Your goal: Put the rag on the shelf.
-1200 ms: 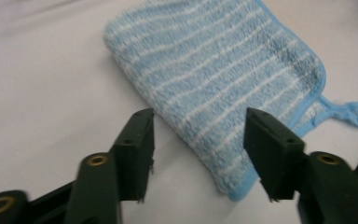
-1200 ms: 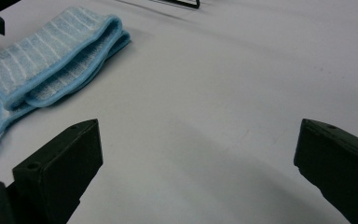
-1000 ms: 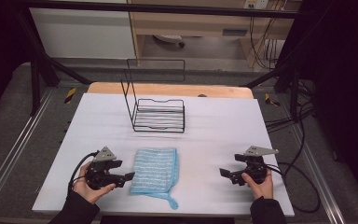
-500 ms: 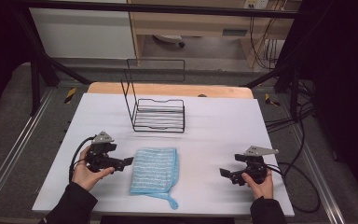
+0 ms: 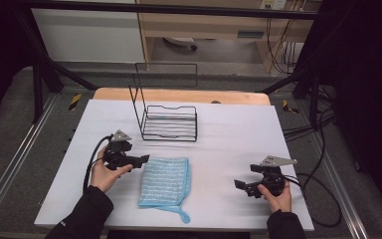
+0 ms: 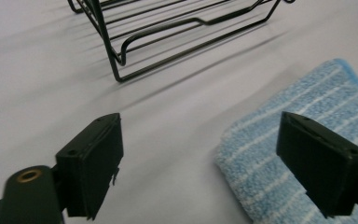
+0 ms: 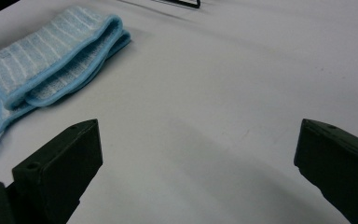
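A folded light-blue striped towel [image 5: 164, 181] lies flat on the white table [image 5: 238, 134], a loop trailing from its near corner. My left gripper [image 5: 142, 160] is at the towel's far left corner, pointing right. Its jaws are open and have just been closing a little. In the left gripper view my left gripper [image 6: 214, 163] has bare table and the towel's [image 6: 307, 107] edge between its jaws, one jaw over the cloth. My right gripper [image 5: 238, 185] rests open at the near right, well clear of the towel [image 7: 51, 51]; nothing lies between the jaws of the right gripper [image 7: 196, 168].
A black wire rack [image 5: 169, 122] with a tall back frame stands behind the towel at mid-table; its front corner [image 6: 119, 77] is close ahead of the left gripper. Cables [image 5: 318, 189] hang off the table's right side.
My left hand has moved away from the table's near edge, from beside the towel's middle up to its far left corner, closer to the rack. The right hand has kept still.
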Tool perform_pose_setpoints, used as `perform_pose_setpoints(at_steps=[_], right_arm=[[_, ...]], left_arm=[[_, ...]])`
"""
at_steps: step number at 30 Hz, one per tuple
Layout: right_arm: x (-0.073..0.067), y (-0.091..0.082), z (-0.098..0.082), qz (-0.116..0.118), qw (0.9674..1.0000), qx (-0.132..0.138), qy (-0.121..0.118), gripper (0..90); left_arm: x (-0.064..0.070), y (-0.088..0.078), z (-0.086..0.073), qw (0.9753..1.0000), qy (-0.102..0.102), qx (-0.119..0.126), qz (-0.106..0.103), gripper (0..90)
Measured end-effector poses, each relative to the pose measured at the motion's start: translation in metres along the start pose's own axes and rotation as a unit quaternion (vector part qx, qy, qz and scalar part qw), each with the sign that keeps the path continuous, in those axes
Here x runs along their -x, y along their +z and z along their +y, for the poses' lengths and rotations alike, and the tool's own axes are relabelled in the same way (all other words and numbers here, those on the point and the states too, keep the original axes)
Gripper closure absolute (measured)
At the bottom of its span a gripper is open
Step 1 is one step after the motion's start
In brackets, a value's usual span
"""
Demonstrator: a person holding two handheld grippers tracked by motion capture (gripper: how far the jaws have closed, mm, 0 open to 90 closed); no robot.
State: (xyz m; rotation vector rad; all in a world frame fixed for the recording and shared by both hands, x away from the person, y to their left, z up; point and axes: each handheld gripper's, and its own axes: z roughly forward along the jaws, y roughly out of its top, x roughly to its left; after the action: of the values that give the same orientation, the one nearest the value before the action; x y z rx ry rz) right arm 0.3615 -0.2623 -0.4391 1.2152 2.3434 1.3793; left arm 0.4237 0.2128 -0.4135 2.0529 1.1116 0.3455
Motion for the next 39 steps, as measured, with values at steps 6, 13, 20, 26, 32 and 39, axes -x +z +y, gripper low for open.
perform_pose_setpoints(at_steps=[6, 13, 20, 26, 32, 39], right_arm=[[0.000, 0.001, 0.000, 0.001, 1.0000, -0.001, 0.000, 1.5], [0.000, 0.001, 0.000, 0.001, 1.0000, -0.002, -0.001, 1.5], [-0.001, 0.003, 0.001, 0.001, 1.0000, -0.006, -0.004, 1.5], [-0.002, 0.004, 0.002, 0.003, 1.0000, -0.005, -0.006, 1.5], [-0.005, 0.007, 0.006, 0.003, 1.0000, 0.000, -0.005, 1.5], [-0.014, 0.018, 0.018, -0.007, 0.9999, 0.005, -0.008, 0.7]], left_arm=[[-0.001, 0.010, -0.006, 0.9996, -0.010, -0.027, -0.005, 31.6], [0.001, 0.021, -0.013, 0.9988, -0.028, -0.030, -0.027, 47.9], [0.006, 0.026, -0.016, 0.9977, -0.032, -0.038, -0.045, 61.3], [0.010, 0.029, -0.017, 0.9968, -0.039, -0.043, -0.055, 67.3], [0.012, 0.030, -0.017, 0.9960, -0.036, -0.048, -0.065, 74.5], [0.013, 0.031, -0.017, 0.9963, -0.034, -0.050, -0.062, 77.3]])
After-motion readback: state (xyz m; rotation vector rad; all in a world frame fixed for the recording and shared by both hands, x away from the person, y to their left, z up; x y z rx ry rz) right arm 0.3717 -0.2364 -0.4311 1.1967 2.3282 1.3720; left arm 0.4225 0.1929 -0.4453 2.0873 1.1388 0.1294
